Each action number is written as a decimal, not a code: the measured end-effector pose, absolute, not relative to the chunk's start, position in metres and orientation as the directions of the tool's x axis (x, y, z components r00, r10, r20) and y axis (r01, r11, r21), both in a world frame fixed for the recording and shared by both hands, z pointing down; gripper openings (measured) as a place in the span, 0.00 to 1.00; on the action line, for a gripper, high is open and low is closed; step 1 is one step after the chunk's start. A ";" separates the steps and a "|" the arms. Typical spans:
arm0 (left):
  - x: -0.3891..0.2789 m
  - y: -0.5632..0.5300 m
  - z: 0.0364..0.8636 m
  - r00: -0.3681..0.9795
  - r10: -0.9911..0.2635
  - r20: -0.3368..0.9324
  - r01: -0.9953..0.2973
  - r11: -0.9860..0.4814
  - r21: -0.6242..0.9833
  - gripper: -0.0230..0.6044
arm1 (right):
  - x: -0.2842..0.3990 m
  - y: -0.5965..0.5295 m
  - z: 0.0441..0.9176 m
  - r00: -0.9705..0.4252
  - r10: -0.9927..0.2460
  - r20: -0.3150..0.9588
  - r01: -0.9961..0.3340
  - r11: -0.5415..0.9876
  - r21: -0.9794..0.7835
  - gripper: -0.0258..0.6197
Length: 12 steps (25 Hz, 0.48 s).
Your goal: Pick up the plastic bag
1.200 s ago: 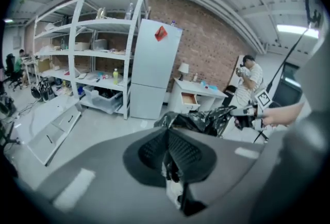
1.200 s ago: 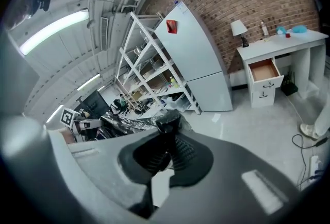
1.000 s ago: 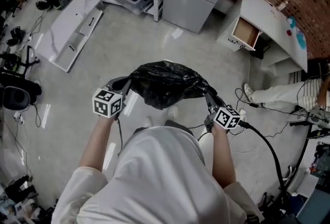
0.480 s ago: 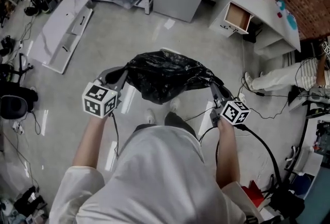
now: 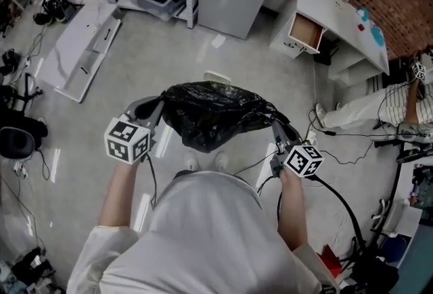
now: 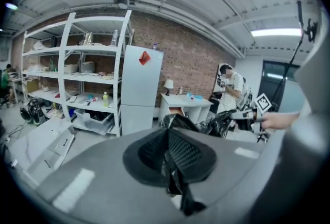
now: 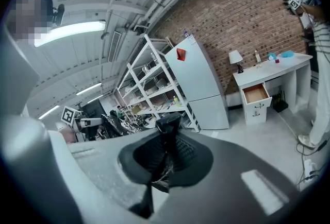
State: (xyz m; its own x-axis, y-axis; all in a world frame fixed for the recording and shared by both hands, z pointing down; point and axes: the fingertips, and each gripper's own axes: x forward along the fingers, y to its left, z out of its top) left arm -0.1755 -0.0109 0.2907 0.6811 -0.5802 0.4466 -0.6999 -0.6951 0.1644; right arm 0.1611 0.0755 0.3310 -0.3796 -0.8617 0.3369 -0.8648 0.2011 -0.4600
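As left gripper (image 5: 160, 105), right gripper (image 5: 275, 124) fingers clamp its ends, plastic bag (image 5: 210, 117) stretched sideways

Head view: even, cool overhead light, moderately bright. Pale glare streaks on the floor (image 5: 169, 56) at left and centre. Faint glints on the black plastic bag (image 5: 213, 113). Straight lines bow toward the corners.

Gripper views: fisheye circle with black corners.
- Left gripper view: strip light (image 6: 281, 32) at upper right, blown white.
- Right gripper view: second strip light (image 7: 72, 30) at upper left, likewise.
- Left tongs (image 6: 167, 138) and right tongs (image 7: 166, 138): soft and out of focus, background sharper.
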 end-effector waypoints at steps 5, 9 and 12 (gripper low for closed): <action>-0.161 -0.005 0.290 0.675 -0.587 0.447 -0.709 -0.684 0.172 0.05 | 0.160 0.083 0.326 -0.392 -0.858 0.333 -0.881 0.245 -0.405 0.04; -0.152 0.000 0.288 0.672 -0.591 0.446 -0.714 -0.677 0.178 0.05 | 0.168 0.086 0.318 -0.392 -0.869 0.303 -0.869 0.241 -0.431 0.04; -0.147 0.004 0.286 0.669 -0.597 0.443 -0.719 -0.670 0.183 0.05 | 0.174 0.087 0.313 -0.399 -0.872 0.285 -0.862 0.251 -0.441 0.04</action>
